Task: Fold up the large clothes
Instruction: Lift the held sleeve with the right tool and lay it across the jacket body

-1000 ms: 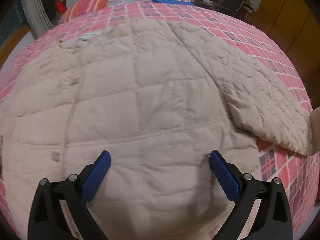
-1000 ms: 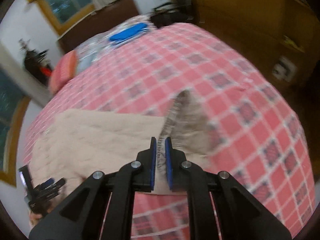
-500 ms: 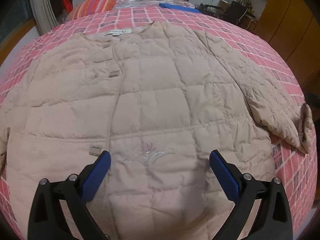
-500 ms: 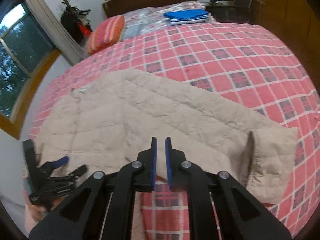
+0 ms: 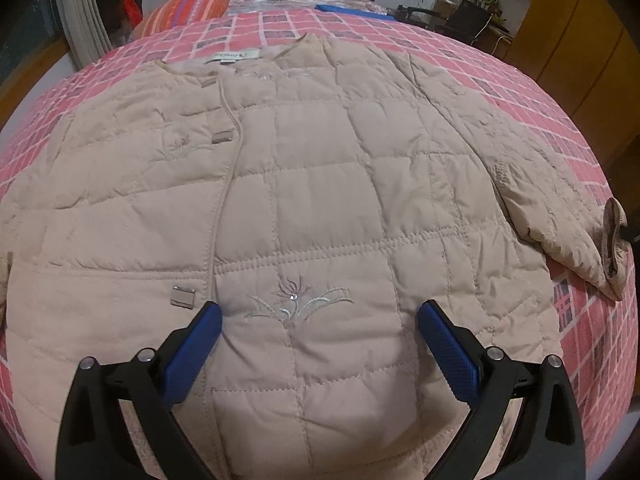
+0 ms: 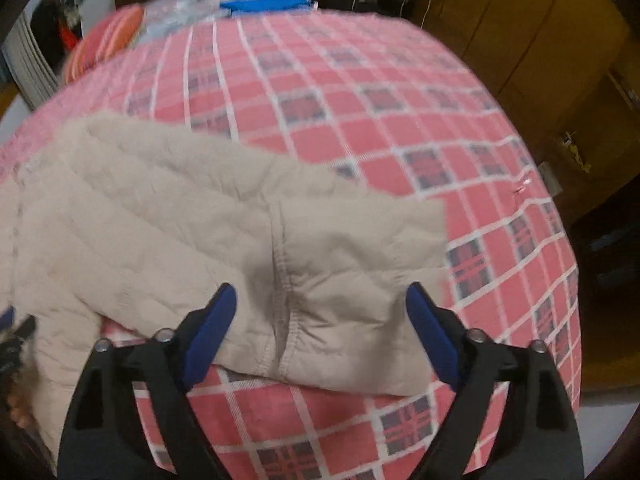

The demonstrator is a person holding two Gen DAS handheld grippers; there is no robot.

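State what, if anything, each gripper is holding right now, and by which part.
Nothing is held. The left gripper hovers open over the quilted beige jacket; the right gripper is open above its sleeve cuff.

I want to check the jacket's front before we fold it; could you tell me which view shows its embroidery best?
The left wrist view: the embroidery is sharp and central, between the open left gripper's fingers. The right wrist view shows only the blurred sleeve, no embroidery.

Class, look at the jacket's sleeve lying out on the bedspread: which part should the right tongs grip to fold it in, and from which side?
Grip the sleeve at its cuff, coming from the open end. The cuff lies flat, its hemmed edge free on the bedspread, already between the open right tongs.
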